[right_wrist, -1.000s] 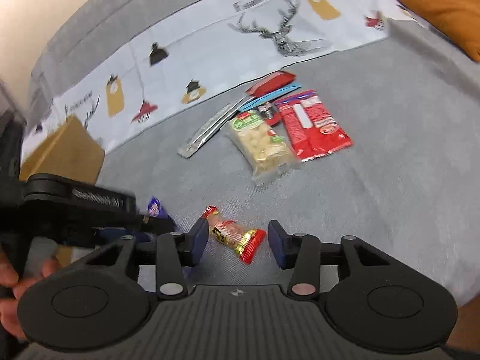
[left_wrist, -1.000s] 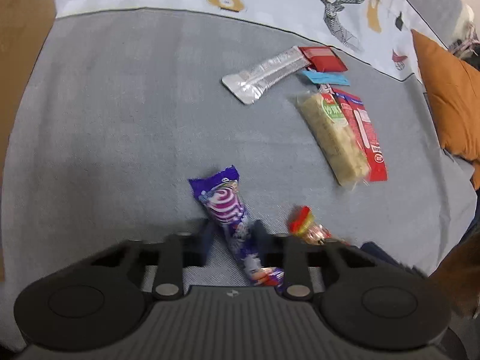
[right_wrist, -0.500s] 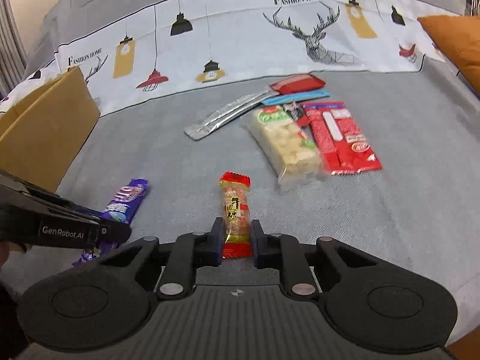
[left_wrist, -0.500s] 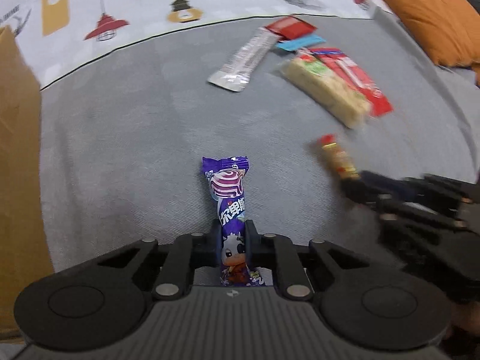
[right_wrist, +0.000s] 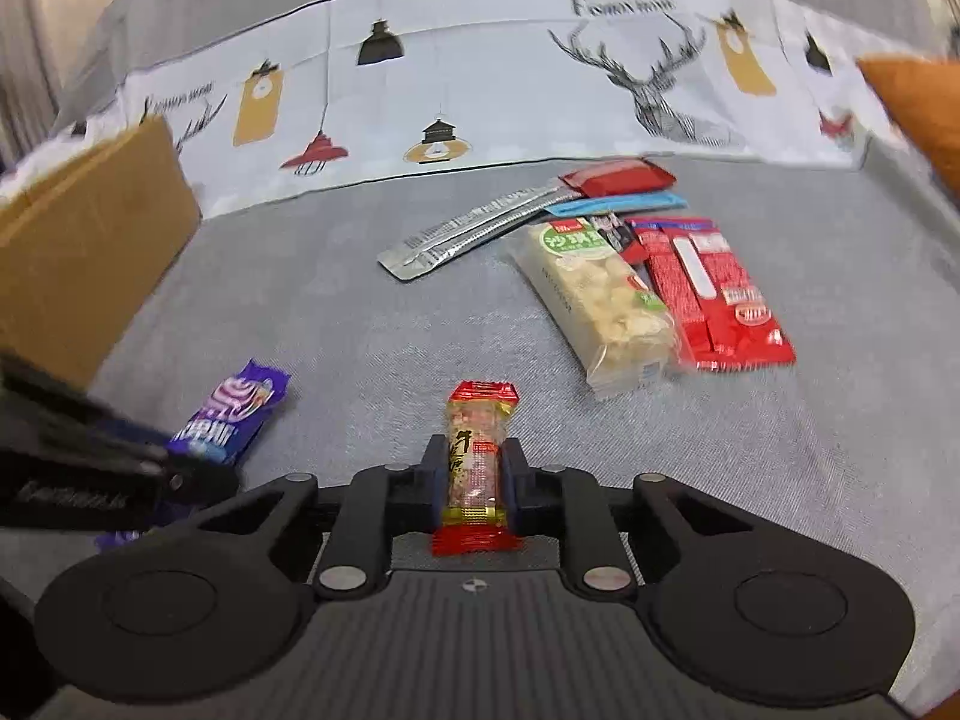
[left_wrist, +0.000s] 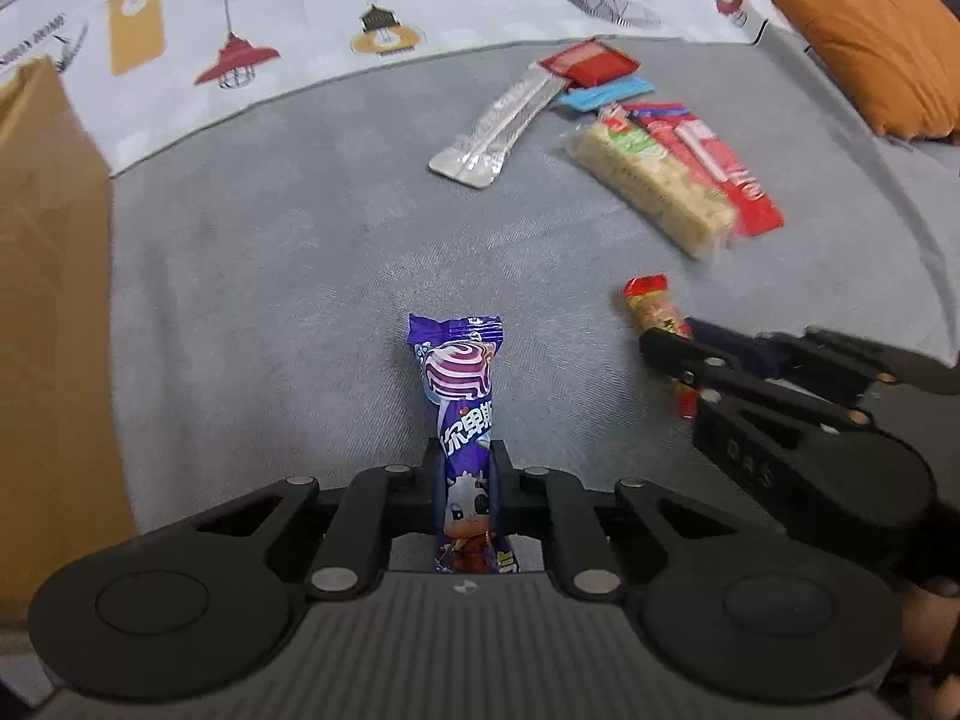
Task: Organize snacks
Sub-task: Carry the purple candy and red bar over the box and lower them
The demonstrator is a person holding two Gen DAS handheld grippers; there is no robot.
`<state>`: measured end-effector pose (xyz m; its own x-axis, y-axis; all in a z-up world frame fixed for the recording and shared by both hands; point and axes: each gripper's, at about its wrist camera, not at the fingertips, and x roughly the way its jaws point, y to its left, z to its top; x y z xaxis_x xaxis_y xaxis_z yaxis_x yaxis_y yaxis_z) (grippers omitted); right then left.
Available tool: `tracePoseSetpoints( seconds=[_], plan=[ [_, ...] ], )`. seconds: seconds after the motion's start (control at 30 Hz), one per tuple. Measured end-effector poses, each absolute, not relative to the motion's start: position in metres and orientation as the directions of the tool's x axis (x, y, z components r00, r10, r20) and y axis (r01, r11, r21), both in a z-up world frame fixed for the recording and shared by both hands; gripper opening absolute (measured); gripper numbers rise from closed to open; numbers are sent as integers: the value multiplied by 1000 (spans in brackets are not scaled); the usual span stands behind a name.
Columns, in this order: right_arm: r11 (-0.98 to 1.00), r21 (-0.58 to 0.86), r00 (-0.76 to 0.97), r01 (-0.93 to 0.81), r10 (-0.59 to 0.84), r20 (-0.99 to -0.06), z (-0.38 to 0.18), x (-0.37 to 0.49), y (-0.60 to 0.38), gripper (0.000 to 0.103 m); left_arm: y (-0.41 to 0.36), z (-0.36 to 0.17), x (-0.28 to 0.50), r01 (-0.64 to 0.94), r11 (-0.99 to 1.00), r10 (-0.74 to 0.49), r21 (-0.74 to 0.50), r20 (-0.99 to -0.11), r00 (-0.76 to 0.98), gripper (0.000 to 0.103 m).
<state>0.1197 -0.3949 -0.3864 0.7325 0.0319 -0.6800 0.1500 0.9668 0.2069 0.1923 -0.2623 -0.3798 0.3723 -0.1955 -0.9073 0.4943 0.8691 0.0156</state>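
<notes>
Both grippers are loaded: left gripper (left_wrist: 467,471) has its jaws clamped on the purple candy (left_wrist: 461,414), right gripper (right_wrist: 474,474) on the red snack bar (right_wrist: 478,462). Each wrapper's long axis points straight out ahead. The cardboard box (left_wrist: 48,276) is far left, closer to the left gripper.

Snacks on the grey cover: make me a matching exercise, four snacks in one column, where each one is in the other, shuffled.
1. purple candy bar
2. red-ended nut bar
3. silver sachet
4. pale rice-crisp pack

a. beside the red packet
b. in the right tongs
c. in the left tongs
d. tip under the small red wrapper

Pairs: 1-c, 2-b, 3-d, 4-a
</notes>
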Motion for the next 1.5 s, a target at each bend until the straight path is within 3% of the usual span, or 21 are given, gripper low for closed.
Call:
tracePoseSetpoints(
  seconds=[0.3,0.63,0.83,0.93,1.03,1.17,1.5],
  plan=[
    [954,256,797,159,29,-604,-308,81,-354,18,-224,-292,163,486,874,-277,-1,-823,496,14],
    [973,223,871,-62,162,-463,-194,75,-258,18,-131,-187,129,397,918,-303,-14,-671,676,14],
    [954,206,900,-219,279,-336,-127,75,-195,18,-65,-119,90,295,945,-199,141,-469,861,14],
    [936,197,902,-290,337,-271,-98,70,-168,18,-35,-95,79,248,961,-177,121,-420,890,14],
    [923,171,894,-344,378,-240,-82,71,-146,18,-8,-85,78,218,973,-168,81,-408,898,14],
    [917,144,876,-373,399,-272,-87,88,-124,18,13,-100,88,174,981,-125,84,-415,901,14],
    [932,159,821,-325,362,-441,-154,149,-98,19,65,-195,151,102,995,-85,-5,-595,799,14]
  ],
)
